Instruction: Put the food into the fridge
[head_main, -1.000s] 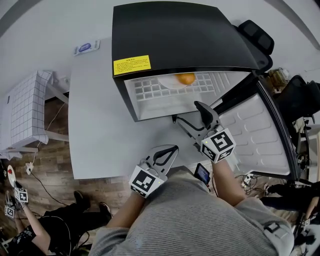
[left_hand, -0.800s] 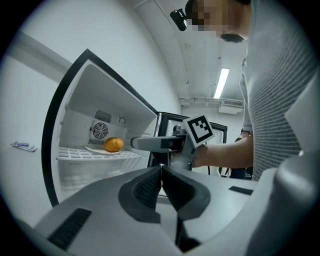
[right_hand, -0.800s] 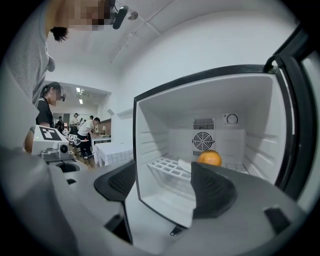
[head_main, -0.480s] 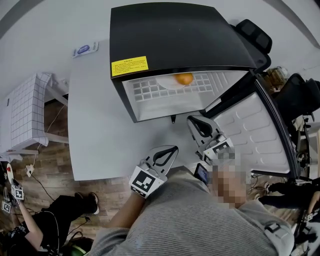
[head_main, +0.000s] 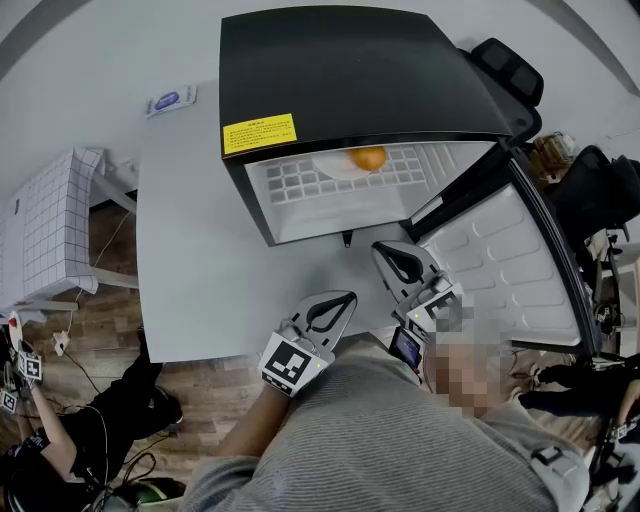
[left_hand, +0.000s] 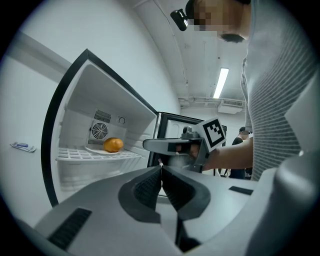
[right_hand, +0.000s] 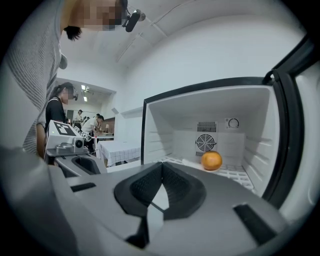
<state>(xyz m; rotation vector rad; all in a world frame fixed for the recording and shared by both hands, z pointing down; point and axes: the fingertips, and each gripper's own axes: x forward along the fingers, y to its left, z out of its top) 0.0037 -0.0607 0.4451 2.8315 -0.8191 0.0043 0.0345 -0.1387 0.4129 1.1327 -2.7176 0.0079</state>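
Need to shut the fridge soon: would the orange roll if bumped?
Probably yes: the orange looks round and sits loose on a shallow plate, so a bump could roll it. The plate's rim may check it slightly. It looks firm-skinned, so likely not fragile.

sticker (head_main: 259, 132) print on fridge (head_main: 350, 70) illegible
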